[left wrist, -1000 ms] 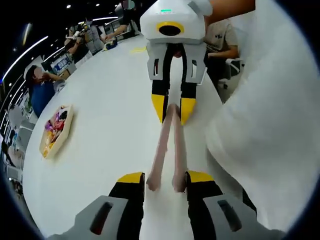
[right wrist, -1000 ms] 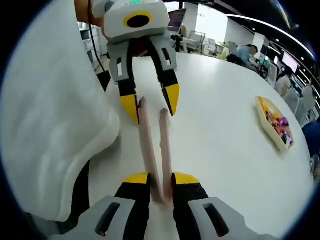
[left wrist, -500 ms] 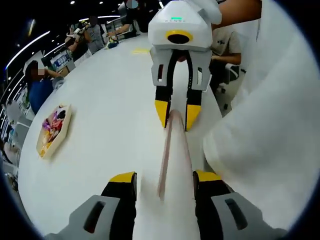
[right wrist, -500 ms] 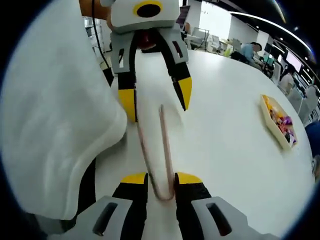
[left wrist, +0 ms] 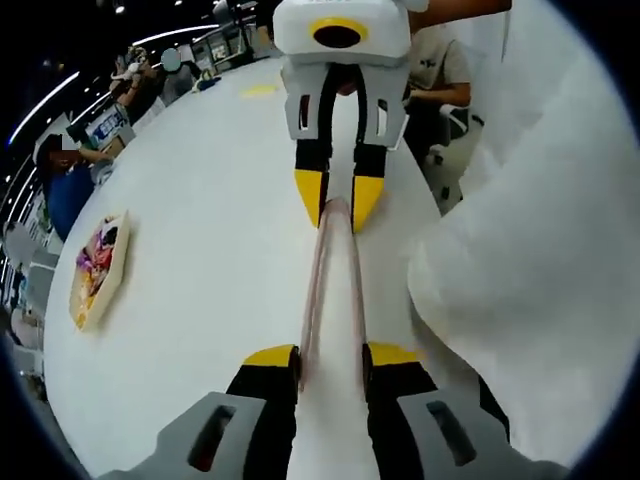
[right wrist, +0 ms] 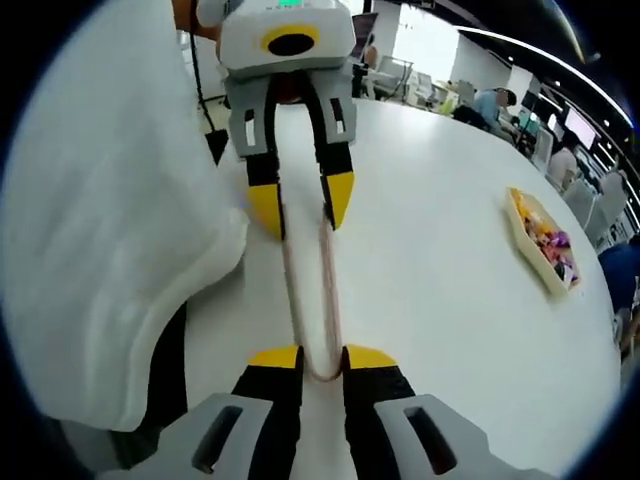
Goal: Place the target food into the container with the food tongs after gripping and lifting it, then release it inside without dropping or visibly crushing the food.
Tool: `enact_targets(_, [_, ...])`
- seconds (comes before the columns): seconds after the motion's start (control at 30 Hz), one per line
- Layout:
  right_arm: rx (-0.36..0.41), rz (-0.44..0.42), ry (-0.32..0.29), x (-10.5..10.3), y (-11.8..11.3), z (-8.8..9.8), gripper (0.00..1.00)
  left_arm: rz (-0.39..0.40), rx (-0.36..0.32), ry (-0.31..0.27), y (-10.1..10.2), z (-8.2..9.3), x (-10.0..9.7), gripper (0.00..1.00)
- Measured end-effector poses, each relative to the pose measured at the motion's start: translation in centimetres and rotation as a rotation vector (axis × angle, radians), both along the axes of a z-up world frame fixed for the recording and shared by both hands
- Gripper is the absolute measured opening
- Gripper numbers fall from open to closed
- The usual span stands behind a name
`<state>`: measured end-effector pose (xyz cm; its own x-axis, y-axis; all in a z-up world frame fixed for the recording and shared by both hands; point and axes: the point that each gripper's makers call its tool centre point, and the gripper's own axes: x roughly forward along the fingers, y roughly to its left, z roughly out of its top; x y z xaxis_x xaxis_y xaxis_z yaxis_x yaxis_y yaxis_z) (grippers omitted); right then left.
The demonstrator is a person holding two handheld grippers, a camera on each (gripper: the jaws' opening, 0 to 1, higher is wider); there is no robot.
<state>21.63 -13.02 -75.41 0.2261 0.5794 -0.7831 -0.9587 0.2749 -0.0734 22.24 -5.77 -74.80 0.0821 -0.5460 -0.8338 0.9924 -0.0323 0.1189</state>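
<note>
Both grippers, L [left wrist: 315,358] & R [right wrist: 322,358], clenched on tongs [right wrist: 310,300] over table [right wrist: 440,300]; tray [right wrist: 540,240] well apart.

White table [left wrist: 200,250], seated people [left wrist: 65,180]

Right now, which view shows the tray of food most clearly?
The right gripper view: the tray lies on the white table, its colourful contents visible. In the left gripper view the tray sits near the dim edge, more distorted.

Grey hand-held gripper [left wrist: 332,357], yellow tips; white sleeve [left wrist: 540,280].
</note>
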Motion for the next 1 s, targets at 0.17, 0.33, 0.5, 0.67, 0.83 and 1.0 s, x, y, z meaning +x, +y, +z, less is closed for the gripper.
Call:
enact_targets(0.17, [0.002,-0.003,0.003,1.8,-0.4,-0.8,0.14,0.009,-0.005,-0.016,-0.5,0.0,1.6,0.25])
enact_targets(0.33, [0.02,0.025,0.028,1.0,-0.5,-0.9,0.15,-0.02,0.008,-0.023,-0.3,-0.7,1.0,0.28])
enact_targets(0.5, [0.023,0.01,0.037,0.6,-0.5,-0.5,0.15,0.036,-0.122,0.012,-1.0,0.0,0.4,0.47])
enact_targets(0.67, [0.187,-0.09,0.047,0.1,-1.3,1.9,0.26,0.233,-0.245,0.031,-0.4,2.3,0.2,0.72])
enact_targets(0.83, [0.306,-0.226,0.031,0.6,-3.0,3.6,0.45,0.421,-0.333,0.033,1.1,4.3,-0.6,0.82])
enact_targets(1.0, [0.379,-0.351,-0.032,1.6,-3.7,5.1,0.61,0.601,-0.457,0.059,2.1,6.2,-0.4,0.93])
